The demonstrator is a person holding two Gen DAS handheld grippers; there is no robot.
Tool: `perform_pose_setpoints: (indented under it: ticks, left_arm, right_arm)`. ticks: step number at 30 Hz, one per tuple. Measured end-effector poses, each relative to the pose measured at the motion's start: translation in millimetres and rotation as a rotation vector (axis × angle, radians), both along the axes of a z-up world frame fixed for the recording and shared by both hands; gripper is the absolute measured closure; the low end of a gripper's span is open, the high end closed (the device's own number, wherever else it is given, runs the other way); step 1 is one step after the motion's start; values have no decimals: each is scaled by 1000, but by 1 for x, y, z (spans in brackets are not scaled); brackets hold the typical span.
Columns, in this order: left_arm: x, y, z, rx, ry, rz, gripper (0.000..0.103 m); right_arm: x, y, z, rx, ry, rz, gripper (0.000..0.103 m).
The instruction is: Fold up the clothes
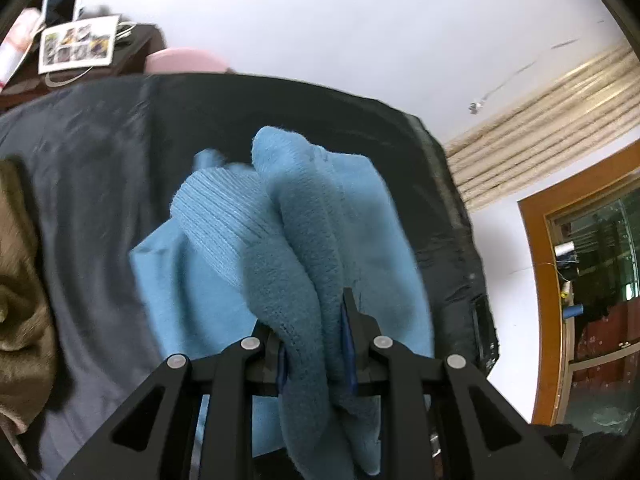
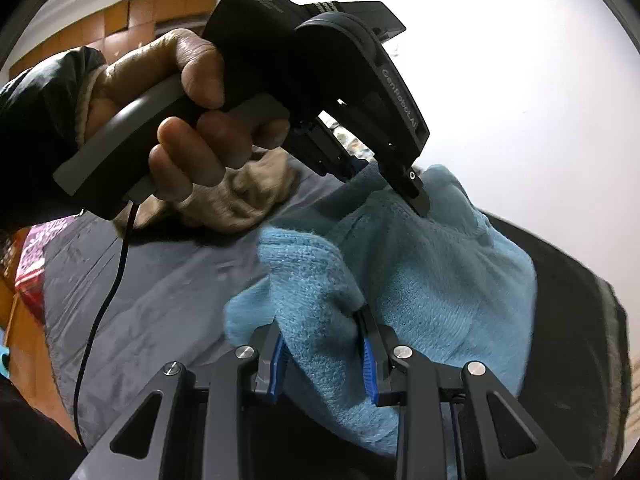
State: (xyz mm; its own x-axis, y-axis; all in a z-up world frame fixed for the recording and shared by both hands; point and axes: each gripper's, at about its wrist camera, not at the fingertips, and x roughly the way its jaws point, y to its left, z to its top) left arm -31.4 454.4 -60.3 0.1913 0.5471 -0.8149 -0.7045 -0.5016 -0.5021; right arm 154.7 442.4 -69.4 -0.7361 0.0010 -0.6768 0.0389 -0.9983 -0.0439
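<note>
A light blue knitted sweater (image 1: 280,240) is bunched up and lifted over a dark grey bed cover (image 1: 100,168). My left gripper (image 1: 312,332) is shut on a thick fold of it, and the fabric hangs down between the fingers. In the right wrist view the same sweater (image 2: 432,276) spreads ahead, and my right gripper (image 2: 324,340) is shut on another fold of it. The left gripper (image 2: 384,184), held by a person's hand (image 2: 188,120), bites the sweater's far edge there.
An olive-brown garment (image 1: 20,300) lies on the bed cover (image 2: 152,288) at the left, also seen behind the hand as a tan garment (image 2: 240,196). A dark side table (image 1: 80,64) with papers and a tablet stands beyond the bed. A wooden door frame (image 1: 540,280) is at the right.
</note>
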Motion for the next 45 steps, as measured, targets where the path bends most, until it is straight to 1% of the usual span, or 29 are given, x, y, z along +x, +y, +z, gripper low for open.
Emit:
perform_pose_setpoints:
  ticks: [3,6,9,10,11,12,14,17,21,23,25,26,28,29,32,34,36,39,40,41,42,44,45]
  left_arm:
    - [-14,-21,-20,-2,-28,17,79]
    - [-24,-36,-37,10,-31,7,79]
    - [-31,-41,-58,2,-20,-12,79]
    - [-35,-42,-67,-4,-29,-9,79]
    - [-39,-44,-75,-9,-37,-5,78]
    - [-42,-45,-80,-3,-47,-1,78]
    - [-47,-47,-88,15,-71,8,78]
    - [-50,-49,-89,45,-81,8,78]
    - [-48,-52,-76,72,-61,-10,78]
    - [-48,-53,-63,109,-37,-15,79]
    - [-49,-55,-47,147,-2,-17,80]
    - [-51,-55,-44,153,15,-16,82]
    - [-58,-57,-48,126,45,7,87]
    - [-62,-58,-50,111,58,20,89]
    - [-75,-66,-82,20,35,89,89]
    - [-73,-70,-91,13,19,112,89]
    - [-69,-74,-79,39,31,121,89]
    - [-63,-78,-56,72,51,128,89]
    - [-61,-79,-48,83,58,130,85]
    - [-59,-83,-39,96,59,125,78]
    - [-56,-87,-30,109,60,120,74]
    - [-44,-97,-14,136,67,94,54]
    - [-37,-101,-7,148,67,81,49]
  right_arm:
    - [-13,-11,-13,-26,-49,25,71]
    - [-25,-21,-26,-53,-100,46,71]
    - [-36,-27,-39,-86,-154,61,70]
    - [-39,-25,-42,-108,-178,60,67]
    - [-38,-23,-42,-121,-186,54,57]
    - [-35,-21,-40,-130,-184,46,52]
    - [-29,-16,-37,-148,-182,29,47]
    - [-20,-9,-32,-174,-179,5,40]
    - [-7,2,-25,-205,-172,-34,40]
    - [-5,6,-23,-189,-156,-72,40]
    - [10,15,-17,-157,-134,-123,40]
    - [17,20,-14,-141,-123,-149,38]
    - [32,31,-9,-118,-125,-211,35]
    - [39,36,-11,-110,-140,-240,34]
    - [53,52,-24,-104,-203,-313,34]
    - [59,58,-32,-122,-229,-338,34]
    - [64,64,-39,-141,-254,-364,34]
    - [66,68,-44,-141,-266,-371,34]
    - [65,68,-44,-140,-264,-371,34]
    - [64,69,-44,-141,-258,-370,34]
    - [63,69,-42,-144,-250,-369,34]
    - [60,70,-40,-147,-237,-368,33]
    - [59,71,-38,-148,-230,-367,33]
